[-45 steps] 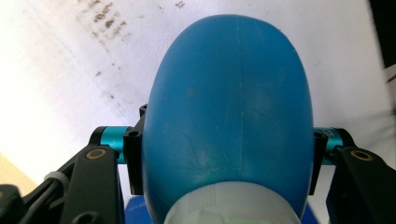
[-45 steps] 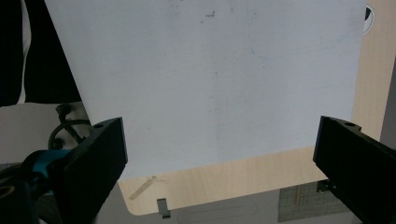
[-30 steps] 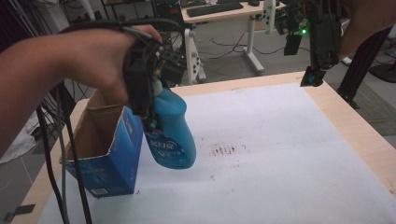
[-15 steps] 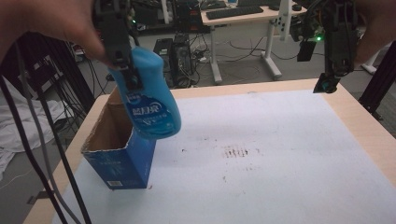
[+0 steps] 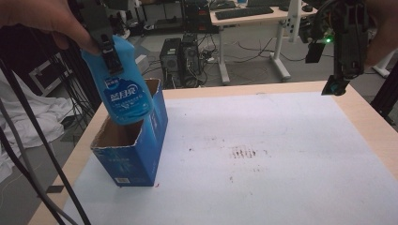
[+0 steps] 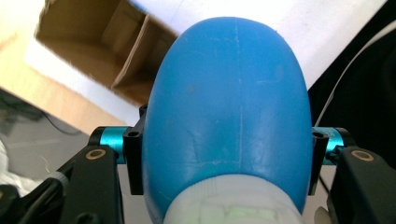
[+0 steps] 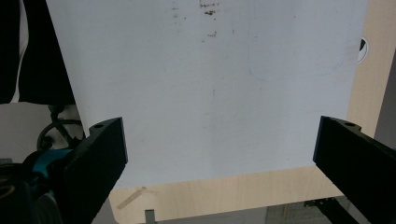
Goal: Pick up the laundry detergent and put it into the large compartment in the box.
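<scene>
A blue plastic bottle (image 5: 124, 91) with a white label hangs tilted over the open top of a blue cardboard box (image 5: 141, 154) at the table's left side. My left gripper (image 5: 109, 54) is shut on the bottle's upper part, with a hand above it. In the left gripper view the bottle (image 6: 229, 102) sits between the jaws of the left gripper (image 6: 226, 154), base pointing away, and the brown inside of the box (image 6: 93, 51) lies beyond. My right gripper (image 5: 334, 86) hangs over the far right corner. Its jaws stand wide open, nothing between them (image 7: 219, 154).
A white mat (image 5: 281, 187) covers the wooden table (image 5: 371, 126) and has dark smudges (image 5: 241, 152) near its middle. Black cables (image 5: 28, 154) hang at the left. Desks and computer towers (image 5: 180, 58) stand behind the table.
The left gripper has lifted the bottle from beside the box's right wall up and leftward, so it now hangs over the box opening. The right gripper has kept its place.
</scene>
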The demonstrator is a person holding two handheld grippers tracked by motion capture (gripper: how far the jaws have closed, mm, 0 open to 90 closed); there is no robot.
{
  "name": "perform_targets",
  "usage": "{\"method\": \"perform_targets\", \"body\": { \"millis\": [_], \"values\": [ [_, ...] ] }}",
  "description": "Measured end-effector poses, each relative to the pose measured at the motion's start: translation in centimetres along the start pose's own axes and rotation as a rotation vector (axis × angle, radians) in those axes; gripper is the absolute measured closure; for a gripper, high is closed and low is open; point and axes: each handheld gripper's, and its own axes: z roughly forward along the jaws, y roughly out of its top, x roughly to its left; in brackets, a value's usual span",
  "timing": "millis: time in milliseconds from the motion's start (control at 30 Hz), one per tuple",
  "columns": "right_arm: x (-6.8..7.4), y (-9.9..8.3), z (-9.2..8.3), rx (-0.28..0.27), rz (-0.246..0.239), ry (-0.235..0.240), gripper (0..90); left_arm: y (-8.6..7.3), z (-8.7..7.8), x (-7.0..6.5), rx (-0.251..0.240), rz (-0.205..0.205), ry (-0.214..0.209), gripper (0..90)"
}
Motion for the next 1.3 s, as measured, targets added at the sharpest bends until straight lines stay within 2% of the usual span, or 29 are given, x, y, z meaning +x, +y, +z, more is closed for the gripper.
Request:
{"method": "perform_targets", "body": {
  "millis": [200,267,333,467,533,667,733,833,867,933,1000,1300],
  "values": [
    [0.0,0.2,0.0,-0.001,-0.006,-0.003,2.0,-1.1,0.8,1.4,0.027,-0.123,-0.022,38.3],
    [0.0,0.2,0.1,-0.001,-0.003,-0.004,2.0,-1.3,1.2,1.8,0.035,-0.144,-0.025,38.3],
    [0.0,0.2,0.1,0.000,-0.003,-0.006,1.9,-1.5,1.7,2.0,0.036,-0.148,-0.026,38.3],
    [0.0,0.2,0.1,0.000,0.003,-0.009,2.0,-1.6,3.3,2.7,0.055,-0.177,-0.035,38.3],
    [0.0,0.2,0.1,0.001,-0.005,-0.011,2.0,-1.6,4.2,3.0,0.068,-0.178,-0.040,38.3],
    [0.1,0.1,0.1,0.007,0.001,-0.013,2.0,-1.5,5.3,3.2,0.063,-0.176,-0.046,38.3],
    [0.0,0.0,0.1,0.005,0.001,-0.010,2.0,-1.3,6.6,3.2,0.052,-0.162,-0.049,38.3],
    [0.0,0.0,0.1,0.007,0.007,-0.012,2.0,-1.2,8.1,3.4,0.067,-0.156,-0.064,38.3],
    [0.0,-0.1,0.1,0.007,0.008,-0.013,2.0,-1.2,8.5,3.5,0.076,-0.141,-0.067,38.3],
    [0.0,-0.1,0.2,0.005,0.004,-0.011,2.0,-1.1,9.5,3.4,0.079,-0.139,-0.070,38.4],
    [0.0,-0.1,0.3,0.008,0.003,-0.008,2.0,-1.1,10.3,3.6,0.095,-0.110,-0.067,38.3],
    [-0.2,0.1,0.8,0.012,-0.002,-0.007,2.0,-0.9,13.5,3.3,0.099,-0.062,-0.061,38.4]
  ]
}}
